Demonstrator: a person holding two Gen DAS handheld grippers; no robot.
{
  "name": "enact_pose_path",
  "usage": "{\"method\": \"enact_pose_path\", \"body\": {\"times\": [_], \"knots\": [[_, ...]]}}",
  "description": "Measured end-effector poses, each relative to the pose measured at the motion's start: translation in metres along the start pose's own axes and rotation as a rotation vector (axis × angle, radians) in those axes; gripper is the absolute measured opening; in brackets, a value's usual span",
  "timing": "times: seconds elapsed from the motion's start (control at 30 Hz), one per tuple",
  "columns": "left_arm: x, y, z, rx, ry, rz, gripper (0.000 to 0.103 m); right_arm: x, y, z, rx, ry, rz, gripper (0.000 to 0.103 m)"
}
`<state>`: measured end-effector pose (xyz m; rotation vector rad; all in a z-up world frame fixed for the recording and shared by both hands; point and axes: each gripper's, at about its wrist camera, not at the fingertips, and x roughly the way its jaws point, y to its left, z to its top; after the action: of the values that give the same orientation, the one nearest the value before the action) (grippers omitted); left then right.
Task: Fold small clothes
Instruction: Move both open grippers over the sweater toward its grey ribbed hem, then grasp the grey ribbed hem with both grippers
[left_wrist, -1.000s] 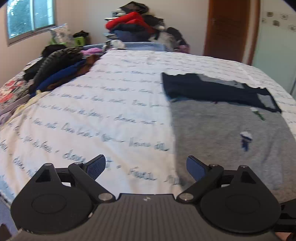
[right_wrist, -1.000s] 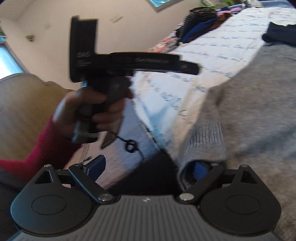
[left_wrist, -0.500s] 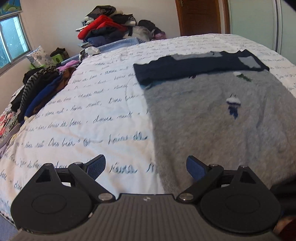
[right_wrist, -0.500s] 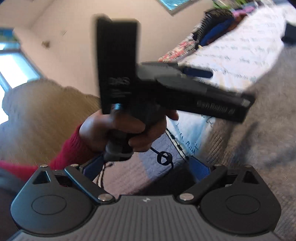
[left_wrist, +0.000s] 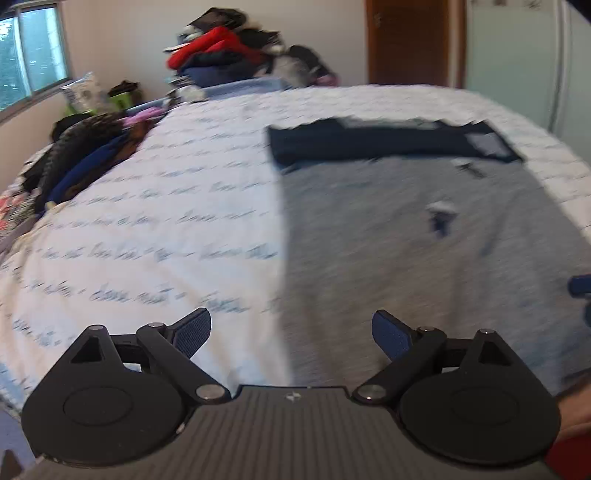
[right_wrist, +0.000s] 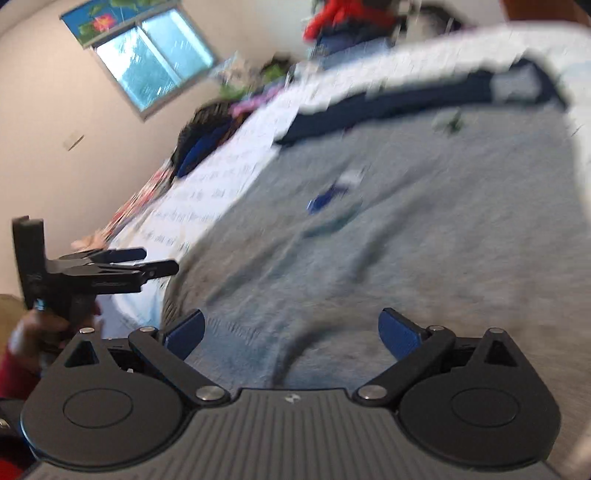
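While both pictures are blurred, the main things can be made out. A grey sweater (left_wrist: 424, 240) lies flat on the right part of a bed covered by a white bedspread (left_wrist: 166, 221) with lines of dark handwriting printed on it. Its far end is dark blue, and some small blue and white figures are on the grey cloth. The left gripper (left_wrist: 291, 328) hangs above the near left edge of the sweater, with its blue pads (left_wrist: 194, 330) wide apart and nothing between them. The right gripper (right_wrist: 291, 328) is also spread wide, over the near part of the sweater, where the cloth makes soft wrinkles; its pads do not press on the cloth. In the right wrist view the left gripper is seen from the side at the left edge, carried by a hand (right_wrist: 26, 339) with a red sleeve. On the far left side of the bed lies a row of dark clothes (left_wrist: 81, 158), and behind the bed a pile of clothes (left_wrist: 236, 55) with a red piece stands near the wall. A window (left_wrist: 33, 85) is at the left and a brown door (left_wrist: 406, 40) at the right.
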<state>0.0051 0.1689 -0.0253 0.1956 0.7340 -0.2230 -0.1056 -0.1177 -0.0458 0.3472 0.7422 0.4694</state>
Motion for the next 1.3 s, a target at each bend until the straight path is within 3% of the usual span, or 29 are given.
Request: {"method": "enact_pose_path", "body": {"times": [0.1, 0.2, 0.3, 0.4, 0.57, 0.87, 1.0, 1.1, 1.3], "knots": [[-0.001, -0.03, 0.004, -0.009, -0.012, -0.068, 0.093, -0.026, 0.005, -0.003, -0.097, -0.115, -0.088, 0.102], [0.009, -0.055, 0.002, -0.061, -0.006, -0.082, 0.094, -0.021, -0.006, 0.001, -0.108, -0.068, -0.217, 0.103], [0.022, -0.071, 0.002, -0.116, 0.028, -0.033, 0.094, -0.016, -0.016, -0.005, -0.05, -0.054, -0.303, 0.103], [0.028, -0.076, -0.001, -0.14, 0.053, -0.039, 0.094, -0.031, -0.026, -0.014, 0.012, -0.088, -0.295, 0.103], [0.028, -0.079, -0.006, -0.137, 0.066, 0.01, 0.094, -0.04, -0.028, -0.021, 0.071, -0.146, -0.351, 0.103], [0.024, -0.075, -0.011, -0.126, 0.077, 0.027, 0.094, -0.05, -0.033, -0.024, 0.109, -0.101, -0.39, 0.103], [0.014, -0.064, -0.015, -0.092, 0.04, -0.004, 0.094, -0.058, -0.037, -0.03, 0.095, -0.103, -0.365, 0.103], [0.003, -0.045, -0.02, -0.086, -0.007, -0.022, 0.094, -0.065, -0.039, -0.037, 0.045, -0.12, -0.399, 0.103], [-0.004, -0.001, -0.028, -0.156, -0.036, -0.087, 0.094, -0.073, -0.052, -0.05, 0.022, -0.131, -0.413, 0.103]]}}
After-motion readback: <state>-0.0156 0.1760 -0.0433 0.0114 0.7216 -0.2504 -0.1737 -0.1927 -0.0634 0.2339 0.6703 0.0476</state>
